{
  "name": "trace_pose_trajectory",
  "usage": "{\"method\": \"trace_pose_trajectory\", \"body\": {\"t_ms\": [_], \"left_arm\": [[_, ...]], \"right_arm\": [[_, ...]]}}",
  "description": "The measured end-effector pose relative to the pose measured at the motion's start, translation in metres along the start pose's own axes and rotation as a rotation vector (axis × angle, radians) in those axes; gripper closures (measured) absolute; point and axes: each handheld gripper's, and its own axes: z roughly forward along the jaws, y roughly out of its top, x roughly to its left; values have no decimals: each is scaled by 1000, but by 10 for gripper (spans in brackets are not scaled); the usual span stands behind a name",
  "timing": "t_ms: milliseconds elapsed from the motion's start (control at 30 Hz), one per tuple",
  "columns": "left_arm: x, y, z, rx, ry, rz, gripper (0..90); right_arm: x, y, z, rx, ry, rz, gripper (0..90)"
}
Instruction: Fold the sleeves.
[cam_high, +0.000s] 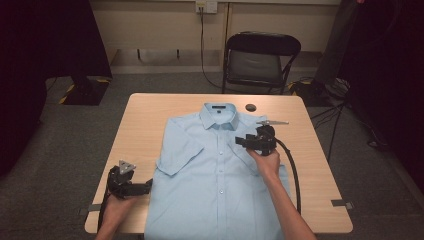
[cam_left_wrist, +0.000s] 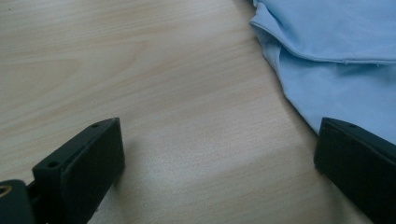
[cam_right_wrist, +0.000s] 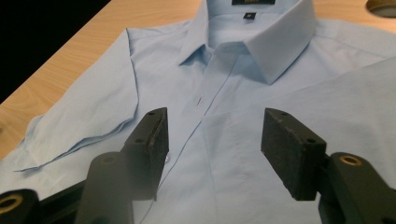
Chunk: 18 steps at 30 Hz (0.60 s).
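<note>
The right tool hovers released above the shirt; the left tool, released, waits beside its hem. Pinch one layer only.

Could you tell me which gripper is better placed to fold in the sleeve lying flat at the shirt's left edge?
Probably the left gripper: open beside the shirt, below that sleeve. The right gripper hovers over the chest.

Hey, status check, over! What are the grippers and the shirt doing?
Left gripper open beside shirt. Right gripper open above it, holding nothing. Nothing blocking.
</note>
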Motion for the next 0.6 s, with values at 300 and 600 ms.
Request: {"method": "trace_pose_trajectory", "body": {"t_ms": [300,600], "left_arm": [[0,0,0,-1,0,-1,12],[0,0,0,-1,2,-3,12]], "right_arm": [[-19,-13,-46,-38,-82,-53,360],[-34,-41,-85,-93,-118,-61,286]]}}
